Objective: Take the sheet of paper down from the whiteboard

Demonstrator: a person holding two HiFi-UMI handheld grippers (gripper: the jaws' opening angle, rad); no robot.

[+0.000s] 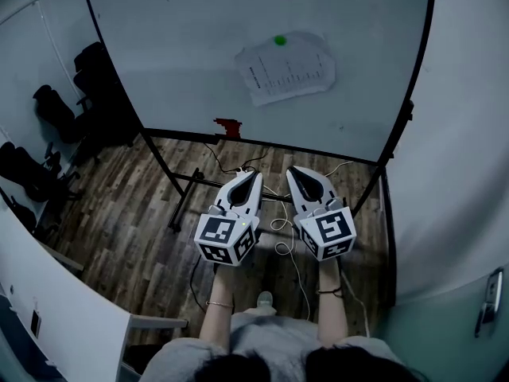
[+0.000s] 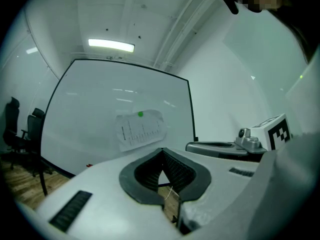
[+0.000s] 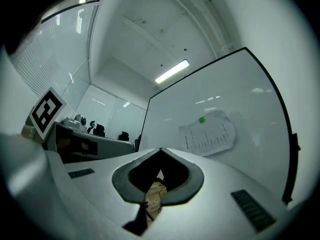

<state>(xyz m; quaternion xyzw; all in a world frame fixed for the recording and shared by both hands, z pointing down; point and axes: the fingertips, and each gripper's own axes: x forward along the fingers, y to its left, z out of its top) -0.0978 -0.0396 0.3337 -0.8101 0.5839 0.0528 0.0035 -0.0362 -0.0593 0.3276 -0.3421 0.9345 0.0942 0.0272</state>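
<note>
A printed sheet of paper (image 1: 288,70) hangs on the whiteboard (image 1: 183,62), pinned near its top by a green round magnet (image 1: 279,40). It also shows ahead as the sheet of paper (image 2: 140,130) in the left gripper view and the sheet of paper (image 3: 208,134) in the right gripper view. My left gripper (image 1: 253,172) and right gripper (image 1: 293,169) are held side by side, well short of the board and below the sheet. Both point at the board with jaws shut and nothing between them.
The whiteboard stands on a black frame with feet (image 1: 181,205) on the wood floor. A small red object (image 1: 228,126) sits at its lower edge. White cables (image 1: 285,237) lie on the floor. Black office chairs (image 1: 56,118) stand at the left, a white wall at the right.
</note>
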